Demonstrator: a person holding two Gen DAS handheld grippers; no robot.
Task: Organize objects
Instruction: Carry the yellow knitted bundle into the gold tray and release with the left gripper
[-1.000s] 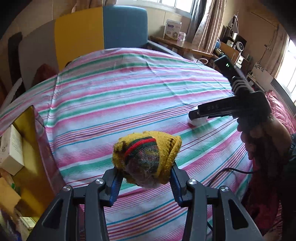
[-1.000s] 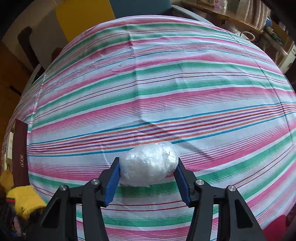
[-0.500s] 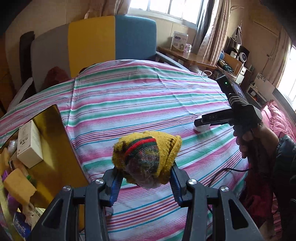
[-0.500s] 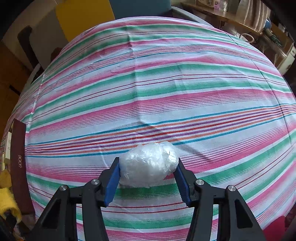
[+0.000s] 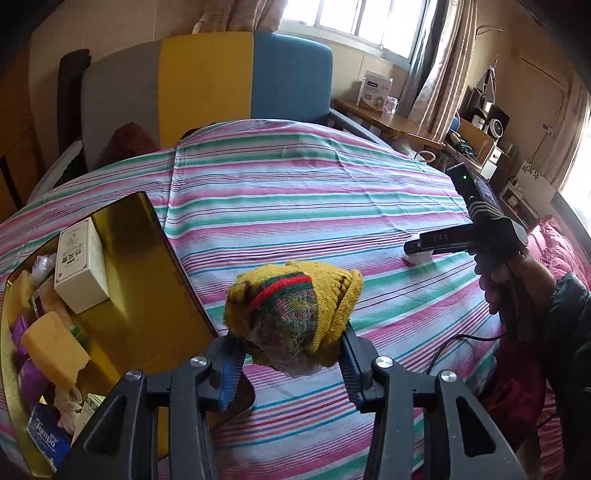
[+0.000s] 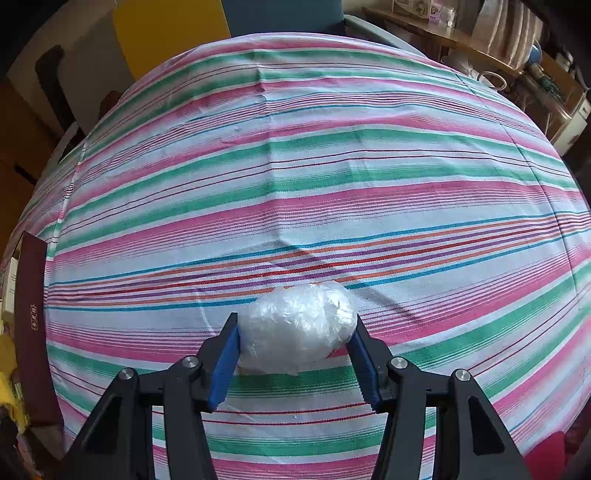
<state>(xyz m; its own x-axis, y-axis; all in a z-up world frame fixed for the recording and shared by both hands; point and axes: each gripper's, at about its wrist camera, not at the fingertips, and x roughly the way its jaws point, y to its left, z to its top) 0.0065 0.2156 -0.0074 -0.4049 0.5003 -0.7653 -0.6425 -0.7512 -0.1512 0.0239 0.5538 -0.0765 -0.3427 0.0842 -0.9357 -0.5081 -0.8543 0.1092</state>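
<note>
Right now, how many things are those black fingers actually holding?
2. A yellow knitted bundle is clamped in the left gripper near the box; a white plastic-wrapped ball is in the right gripper, over the striped sheet.

A pink, green and white striped sheet (image 5: 295,206) covers the bed across the middle of the frame. Behind it, at upper centre, stands a headboard (image 5: 207,81) in grey, yellow and blue panels. At upper right, curtains (image 5: 436,66) hang beside a bright window (image 5: 354,18), above a cluttered wooden desk (image 5: 388,120).
</note>
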